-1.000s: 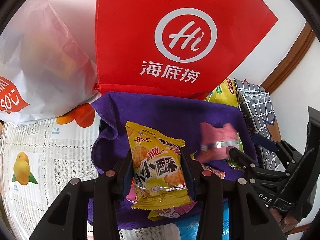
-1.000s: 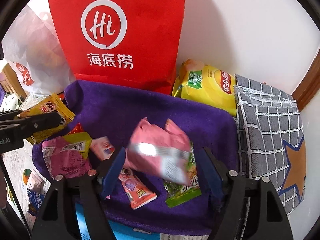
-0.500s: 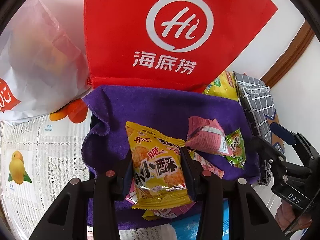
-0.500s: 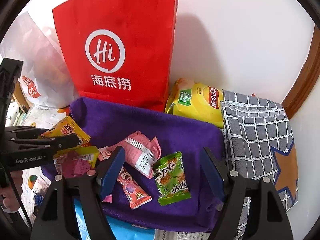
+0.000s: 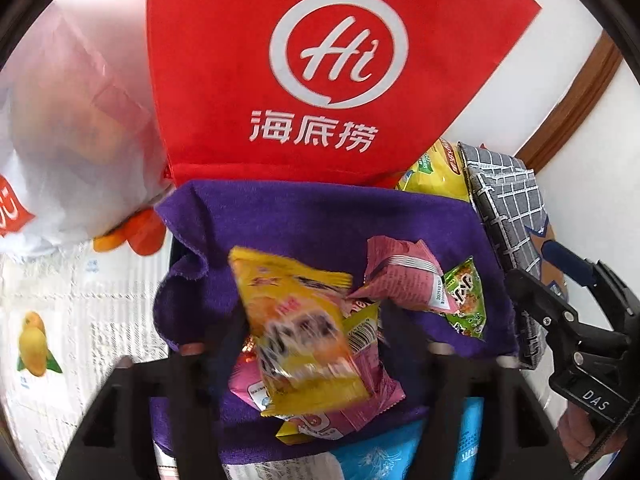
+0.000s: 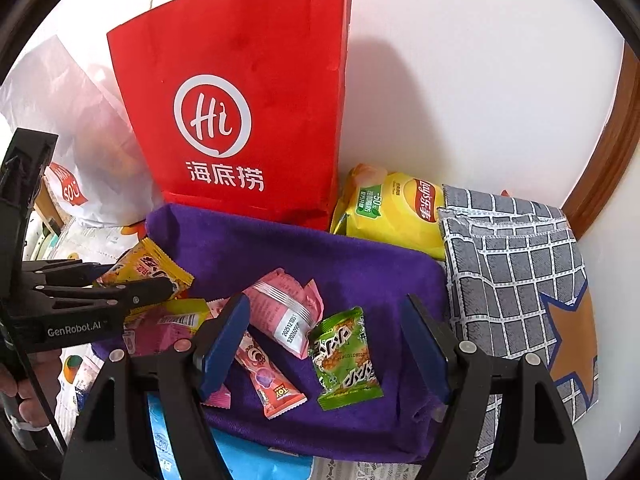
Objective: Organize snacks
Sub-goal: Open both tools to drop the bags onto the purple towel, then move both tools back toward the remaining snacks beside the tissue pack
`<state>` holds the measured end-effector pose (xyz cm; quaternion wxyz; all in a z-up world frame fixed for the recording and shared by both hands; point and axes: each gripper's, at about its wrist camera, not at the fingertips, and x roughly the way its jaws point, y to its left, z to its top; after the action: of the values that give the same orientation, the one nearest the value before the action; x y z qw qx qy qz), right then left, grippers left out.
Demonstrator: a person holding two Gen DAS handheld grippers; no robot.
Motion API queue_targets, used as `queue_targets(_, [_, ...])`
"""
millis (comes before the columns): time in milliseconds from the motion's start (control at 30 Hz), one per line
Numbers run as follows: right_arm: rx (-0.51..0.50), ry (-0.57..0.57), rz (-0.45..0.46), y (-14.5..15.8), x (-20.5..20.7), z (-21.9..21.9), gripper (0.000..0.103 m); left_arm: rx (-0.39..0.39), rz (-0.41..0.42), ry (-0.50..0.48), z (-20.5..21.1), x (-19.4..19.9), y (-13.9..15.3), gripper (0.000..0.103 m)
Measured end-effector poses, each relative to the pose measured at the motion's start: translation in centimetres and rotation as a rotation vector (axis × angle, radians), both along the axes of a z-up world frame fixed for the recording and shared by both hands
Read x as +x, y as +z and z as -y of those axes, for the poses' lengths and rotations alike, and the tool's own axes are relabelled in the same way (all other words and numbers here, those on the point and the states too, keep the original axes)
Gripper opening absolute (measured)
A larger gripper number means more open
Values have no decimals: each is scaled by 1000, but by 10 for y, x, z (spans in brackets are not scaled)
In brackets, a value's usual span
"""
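Left tool (image 5: 308,320): jaws just sprang apart; yellow snack pack (image 5: 296,328) blurred between them, no longer pinched, dropping toward the purple cloth (image 5: 320,216).
Meaning: likely your release step; one more snack joins the pile w/ the pink pack (image 5: 404,280) and green pack (image 5: 466,300).
Right tool (image 6: 324,344): wide, holding nothing, above the cloth.
Right view only: left tool from the side, pack at its tips; chips bag (image 6: 392,212) in full.
Left view only: pink wrappers under the falling pack.
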<state>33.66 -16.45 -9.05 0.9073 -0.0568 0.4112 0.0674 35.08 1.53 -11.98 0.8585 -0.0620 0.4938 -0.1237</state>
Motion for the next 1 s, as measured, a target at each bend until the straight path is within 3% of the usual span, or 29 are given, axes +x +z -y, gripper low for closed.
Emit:
queue_targets(67, [-3, -3, 6, 2, -2, -1, 77, 28, 31, 7, 3, -3, 5, 75])
queue_targets(400, [23, -13, 31, 19, -16, -3, 81, 17, 81, 1, 3, -15, 29, 77])
queue_targets(1000, [8, -167, 27, 47, -97, 20, 90, -15, 176, -69, 14, -72, 80, 77])
